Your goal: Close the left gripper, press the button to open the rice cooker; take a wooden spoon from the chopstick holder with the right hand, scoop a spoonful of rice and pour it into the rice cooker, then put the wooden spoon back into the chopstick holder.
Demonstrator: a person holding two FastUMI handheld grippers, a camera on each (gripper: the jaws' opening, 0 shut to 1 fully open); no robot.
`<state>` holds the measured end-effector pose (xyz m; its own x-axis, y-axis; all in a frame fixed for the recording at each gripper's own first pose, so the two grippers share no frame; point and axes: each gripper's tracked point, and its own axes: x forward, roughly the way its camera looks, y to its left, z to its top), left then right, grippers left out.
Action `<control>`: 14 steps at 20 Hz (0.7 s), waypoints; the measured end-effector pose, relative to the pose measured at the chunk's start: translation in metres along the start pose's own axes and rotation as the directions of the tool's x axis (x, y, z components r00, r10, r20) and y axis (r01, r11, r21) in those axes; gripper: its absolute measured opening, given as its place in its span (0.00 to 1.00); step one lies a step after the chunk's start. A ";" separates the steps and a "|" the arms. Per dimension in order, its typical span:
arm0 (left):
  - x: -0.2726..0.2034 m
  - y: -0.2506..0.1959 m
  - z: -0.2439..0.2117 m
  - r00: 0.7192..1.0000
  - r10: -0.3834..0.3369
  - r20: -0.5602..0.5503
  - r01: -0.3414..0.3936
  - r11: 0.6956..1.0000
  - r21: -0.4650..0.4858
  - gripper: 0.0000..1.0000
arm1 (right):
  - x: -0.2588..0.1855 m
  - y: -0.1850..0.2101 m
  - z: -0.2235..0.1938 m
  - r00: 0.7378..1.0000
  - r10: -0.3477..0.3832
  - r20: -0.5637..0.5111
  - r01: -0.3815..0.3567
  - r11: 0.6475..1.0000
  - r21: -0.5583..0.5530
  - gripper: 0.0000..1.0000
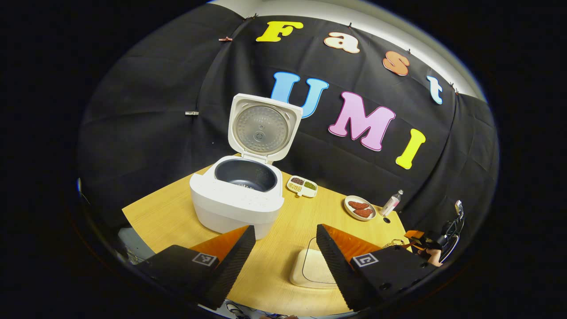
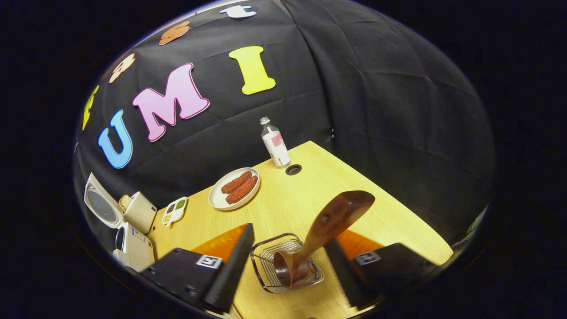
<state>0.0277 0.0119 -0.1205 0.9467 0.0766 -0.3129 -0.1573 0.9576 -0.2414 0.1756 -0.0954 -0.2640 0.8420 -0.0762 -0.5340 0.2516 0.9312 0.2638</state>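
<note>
Left gripper view: a pale wooden surface (image 1: pixel 305 221) stands against the booth's black cloth wall (image 1: pixel 146 110). The rice cooker (image 1: pixel 237 199) sits on it with its lid (image 1: pixel 263 128) raised upright and the dark inner pot (image 1: pixel 245 174) exposed. Just behind the cooker lies a small divided dish (image 1: pixel 302 186) of grains. Further right are a plate of reddish food (image 1: pixel 360 208) and a small bottle (image 1: pixel 391 203), with a round hole (image 1: pixel 386 219) in the surface beside the bottle. A flat cream tray (image 1: pixel 312 270) lies near the front edge. The left gripper (image 1: pixel 285 252) has its jaws wide apart and holds nothing; the cooker stands just beyond the left-hand finger, and the tray lies between the two fingers. The other gripper, with the hand holding it, shows at the far right edge (image 1: pixel 427 248).

Right gripper view: the same surface (image 2: pixel 310 190) meets the wall (image 2: pixel 376 110) at a corner. The bottle (image 2: pixel 275 144), the hole (image 2: pixel 293 169) and the plate (image 2: pixel 234 188) lie beyond; the divided dish (image 2: pixel 174 210) and the open cooker (image 2: pixel 117 226) sit far left. The wire chopstick holder (image 2: pixel 283 261) stands between the fingers of the right gripper (image 2: pixel 288 266). The wooden spoon (image 2: pixel 328 226) leans in it, one end down in the holder, the other end tilted up to the right. These jaws are open, either side of the holder; whether the right-hand finger touches the spoon cannot be told.
</note>
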 end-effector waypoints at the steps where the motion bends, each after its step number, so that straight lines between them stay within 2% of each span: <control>1: -0.001 0.000 0.005 1.000 0.001 0.014 -0.001 1.000 0.003 0.95 | -0.009 -0.002 -0.001 1.000 -0.005 -0.003 0.005 1.000 -0.023 0.99; 4: -0.001 -0.002 0.020 0.999 -0.011 0.051 0.010 1.000 0.013 0.95 | -0.023 -0.012 -0.005 0.999 -0.024 -0.030 0.021 0.997 -0.069 0.98; 7: -0.003 0.013 0.044 0.995 0.011 0.095 -0.016 0.999 0.045 0.95 | -0.040 -0.022 0.000 0.999 -0.046 -0.026 0.044 0.997 -0.057 0.99; 11: -0.002 0.030 0.099 0.986 0.016 0.168 -0.030 0.996 0.079 0.95 | -0.062 -0.035 0.001 0.997 -0.077 -0.011 0.076 0.995 -0.063 0.99; 14: 0.004 0.040 0.152 0.969 0.011 0.248 -0.024 0.999 0.048 0.95 | -0.078 -0.043 -0.007 0.994 -0.105 -0.017 0.103 0.993 -0.058 0.99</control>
<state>0.0683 0.0932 0.0079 0.9850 0.1536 -0.0781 -0.1659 0.9678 -0.1894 0.0960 -0.1274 -0.2391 0.8029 -0.1670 -0.5723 0.3094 0.9373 0.1604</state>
